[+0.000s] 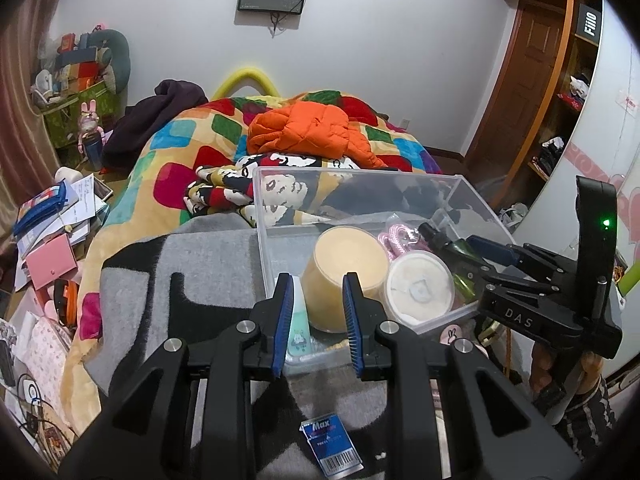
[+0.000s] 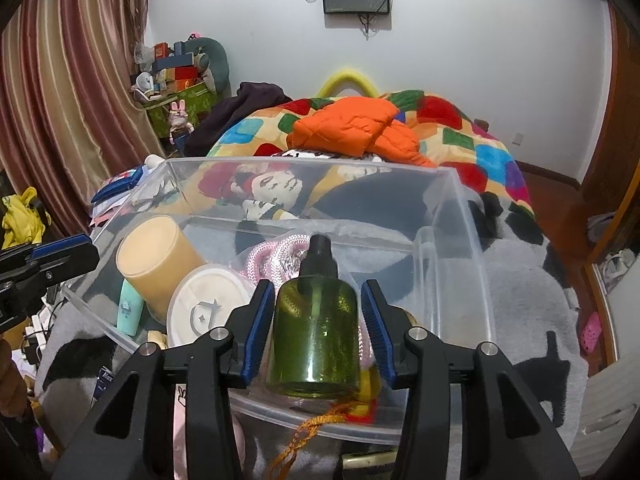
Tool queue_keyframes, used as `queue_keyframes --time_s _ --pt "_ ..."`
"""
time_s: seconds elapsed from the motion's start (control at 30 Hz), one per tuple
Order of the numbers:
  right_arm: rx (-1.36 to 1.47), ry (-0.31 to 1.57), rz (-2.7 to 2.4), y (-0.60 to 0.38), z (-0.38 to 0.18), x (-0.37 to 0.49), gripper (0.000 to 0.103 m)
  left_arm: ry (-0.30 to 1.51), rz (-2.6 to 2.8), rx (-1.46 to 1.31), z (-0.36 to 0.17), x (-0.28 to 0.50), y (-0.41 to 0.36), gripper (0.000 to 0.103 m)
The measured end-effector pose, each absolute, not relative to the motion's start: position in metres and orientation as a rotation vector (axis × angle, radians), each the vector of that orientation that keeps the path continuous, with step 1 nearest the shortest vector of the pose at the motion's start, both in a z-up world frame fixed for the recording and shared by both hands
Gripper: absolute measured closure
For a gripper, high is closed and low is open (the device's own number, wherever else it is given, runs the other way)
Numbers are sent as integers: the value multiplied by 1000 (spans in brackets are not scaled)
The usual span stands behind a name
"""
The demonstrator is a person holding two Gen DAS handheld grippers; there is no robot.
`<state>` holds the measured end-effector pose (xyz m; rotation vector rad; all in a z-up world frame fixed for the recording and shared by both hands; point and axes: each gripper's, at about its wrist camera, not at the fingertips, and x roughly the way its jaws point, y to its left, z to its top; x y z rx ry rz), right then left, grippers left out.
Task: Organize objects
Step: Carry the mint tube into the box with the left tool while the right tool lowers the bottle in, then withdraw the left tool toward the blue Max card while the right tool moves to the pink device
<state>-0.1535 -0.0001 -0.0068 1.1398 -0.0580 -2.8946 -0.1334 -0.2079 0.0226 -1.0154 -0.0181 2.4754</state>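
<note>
Right gripper (image 2: 316,326): straddled green spray bottle (image 2: 314,336) over clear plastic bin (image 2: 460,216), pads apart from its sides, released | Left gripper (image 1: 316,320): hovered at bin's near wall, narrow gap, empty | In bin: tan cylinder (image 1: 344,272), white round lid (image 1: 418,288), pink rope (image 2: 272,260).

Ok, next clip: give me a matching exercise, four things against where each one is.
Things:
1. green bottle
2. orange jacket
3. teal tube
4. blue card

Places:
a. on the quilt
b. on the grey blanket, outside the bin
c. between the right gripper's fingers
d. in the bin, beside the tan jar

Pairs: 1-c, 2-a, 3-d, 4-b
</note>
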Motion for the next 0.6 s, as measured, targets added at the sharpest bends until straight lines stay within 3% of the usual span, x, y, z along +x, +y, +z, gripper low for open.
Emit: queue_keyframes --time_s 0.1,0.23,0.6 --pt "1117 -44 -2913 0 -2 -148 55 -17 2480 -1017 23 -130 -208 79" --pt "1066 -49 -2924 -1 7 -137 38 -18 2480 -1005 24 -120 -209 65" --pt "983 -1 -2965 -10 24 -99 22 -29 2495 -961 30 -96 -219 45"
